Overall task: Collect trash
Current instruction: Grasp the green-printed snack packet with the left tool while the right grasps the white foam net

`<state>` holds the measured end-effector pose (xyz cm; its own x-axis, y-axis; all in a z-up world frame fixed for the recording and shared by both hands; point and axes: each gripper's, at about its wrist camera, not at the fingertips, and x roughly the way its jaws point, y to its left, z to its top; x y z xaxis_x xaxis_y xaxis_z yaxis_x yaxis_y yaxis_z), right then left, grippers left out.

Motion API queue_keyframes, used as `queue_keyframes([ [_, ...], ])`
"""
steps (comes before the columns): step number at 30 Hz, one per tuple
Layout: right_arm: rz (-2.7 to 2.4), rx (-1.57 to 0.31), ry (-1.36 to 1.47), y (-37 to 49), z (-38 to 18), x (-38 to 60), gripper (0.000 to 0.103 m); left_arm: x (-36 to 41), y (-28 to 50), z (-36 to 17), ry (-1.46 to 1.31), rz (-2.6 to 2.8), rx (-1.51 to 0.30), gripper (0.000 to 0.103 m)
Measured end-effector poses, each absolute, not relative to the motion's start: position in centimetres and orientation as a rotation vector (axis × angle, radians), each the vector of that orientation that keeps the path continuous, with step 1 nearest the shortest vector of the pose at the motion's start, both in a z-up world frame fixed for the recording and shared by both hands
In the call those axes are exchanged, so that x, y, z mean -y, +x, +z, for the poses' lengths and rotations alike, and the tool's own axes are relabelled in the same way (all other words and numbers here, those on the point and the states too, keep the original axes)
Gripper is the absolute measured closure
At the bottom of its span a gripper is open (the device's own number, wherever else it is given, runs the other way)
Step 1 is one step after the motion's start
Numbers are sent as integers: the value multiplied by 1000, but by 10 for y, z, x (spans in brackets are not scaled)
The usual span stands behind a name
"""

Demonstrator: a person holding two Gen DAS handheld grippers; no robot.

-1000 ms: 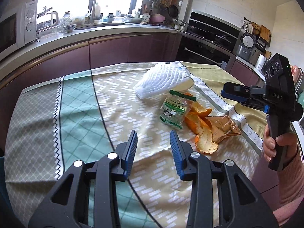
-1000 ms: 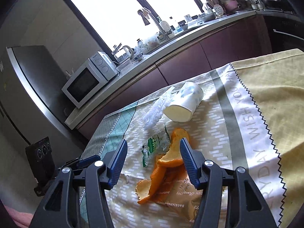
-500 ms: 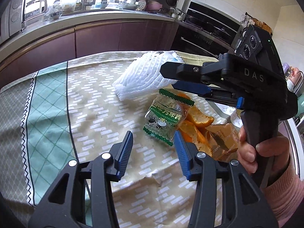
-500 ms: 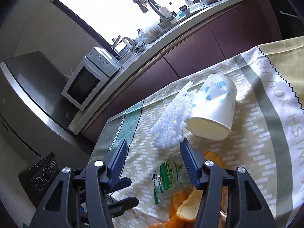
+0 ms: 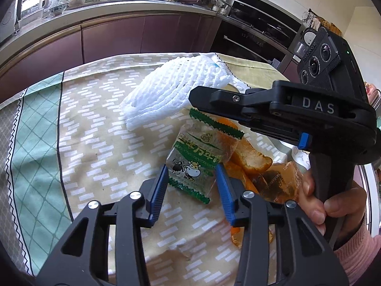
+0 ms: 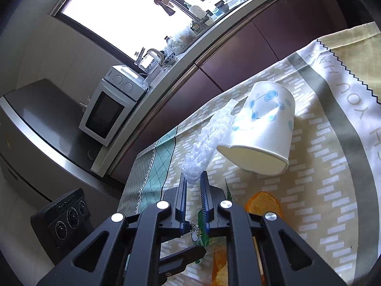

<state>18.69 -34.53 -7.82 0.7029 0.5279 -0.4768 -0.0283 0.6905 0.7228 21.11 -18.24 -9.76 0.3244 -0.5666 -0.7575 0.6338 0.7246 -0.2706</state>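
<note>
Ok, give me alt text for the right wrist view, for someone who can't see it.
The right tongs are nearly shut on the near end of a white foam fruit net lying on a patterned tablecloth. A white paper cup with blue dots lies tipped beside the net, with orange peel and a green snack wrapper nearer the camera.

Kitchen background, non-task items
Microwave [image 6: 112,104] at 9 o'clock, kettle [image 6: 152,57] at 11; patterned tablecloth [image 5: 42,128] underneath; oven [image 5: 259,31] at 1.
</note>
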Motion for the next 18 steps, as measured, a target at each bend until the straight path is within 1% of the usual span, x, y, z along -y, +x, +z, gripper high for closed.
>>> queue_keyframes([
  [1, 338, -737, 757, 187, -79, 347, 82, 184, 212, -98, 80, -790, -963, 70],
  [2, 324, -734, 761, 186, -79, 349, 67, 185, 212, -100, 78, -792, -968, 77],
  [3, 315, -729, 764, 187, -78, 351, 65, 185, 213, -101, 75, -794, -970, 81],
  [5, 309, -722, 778, 189, -78, 352, 65, 186, 214, -101, 75, -794, -968, 86],
  [6, 311, -717, 776, 189, -77, 352, 67, 186, 214, -101, 79, -793, -966, 92],
  [7, 311, -714, 768, 190, -76, 350, 70, 187, 213, -101, 85, -793, -963, 96],
  [8, 316, -713, 765, 191, -76, 348, 78, 187, 214, -102, 91, -792, -963, 100],
  [9, 323, -714, 765, 191, -76, 347, 89, 188, 213, -101, 97, -789, -960, 102],
  [10, 324, -714, 764, 191, -77, 345, 92, 187, 210, -101, 100, -787, -954, 102],
  [12, 322, -708, 761, 189, -77, 344, 94, 185, 207, -100, 98, -786, -942, 102],
  [18, 356, -656, 748, 175, -64, 346, 94, 170, 197, -88, 77, -790, -899, 102],
])
